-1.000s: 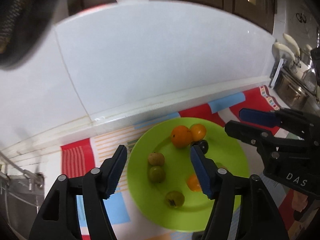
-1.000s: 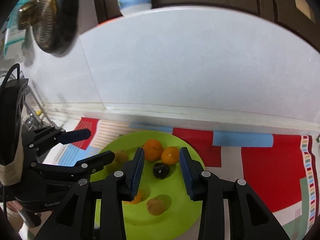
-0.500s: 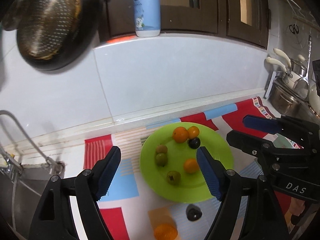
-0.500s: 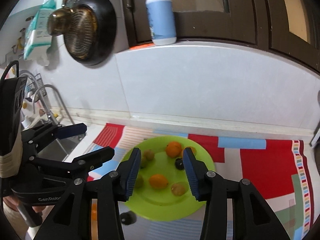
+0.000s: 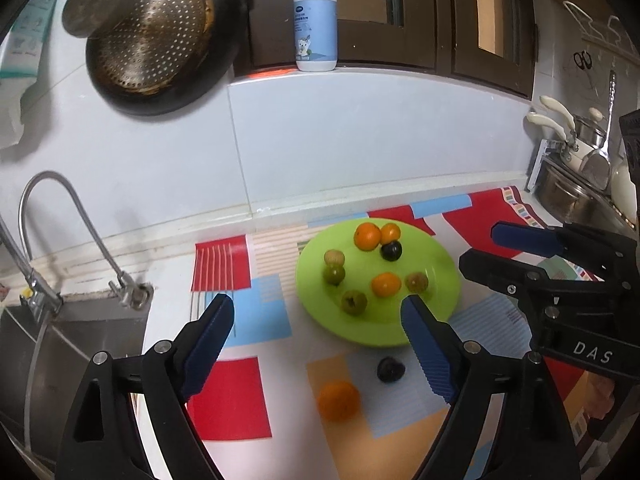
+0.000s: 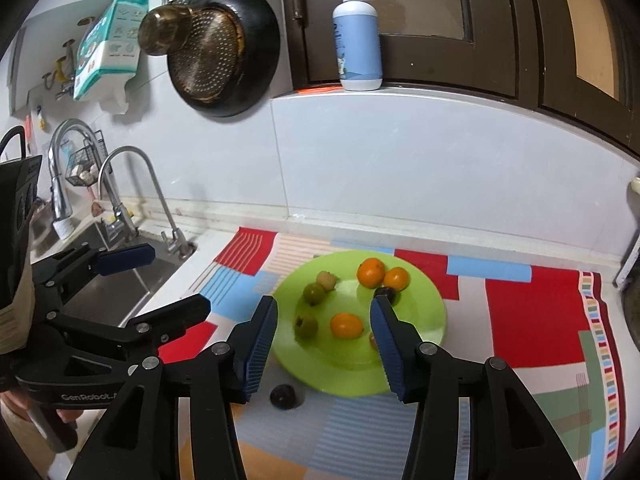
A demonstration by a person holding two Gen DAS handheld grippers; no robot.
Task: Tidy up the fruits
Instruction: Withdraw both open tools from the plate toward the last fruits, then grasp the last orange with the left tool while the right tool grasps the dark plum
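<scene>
A lime-green plate point(image 5: 440, 280) point(image 6: 424, 312) sits on a patchwork mat and holds several fruits: oranges, green fruits and a dark plum point(image 5: 391, 250). In front of the plate on the mat lie a loose orange point(image 5: 338, 400) and a loose dark plum point(image 5: 390, 369) point(image 6: 283, 395). My left gripper point(image 5: 318, 320) is open and empty, held above the mat before the plate. My right gripper point(image 6: 323, 322) is open and empty over the plate's near side; it also shows in the left wrist view point(image 5: 492, 248).
A sink point(image 6: 116, 288) with taps point(image 5: 44, 216) lies left of the mat. A pan with a strainer point(image 5: 156, 36) hangs on the tiled wall. A soap bottle point(image 5: 315, 16) stands on the ledge. Pots point(image 5: 568, 184) stand at the right.
Both grippers have pulled back and up from the plate, so more of the counter shows. The loose orange and plum have come into view. Both stay open.
</scene>
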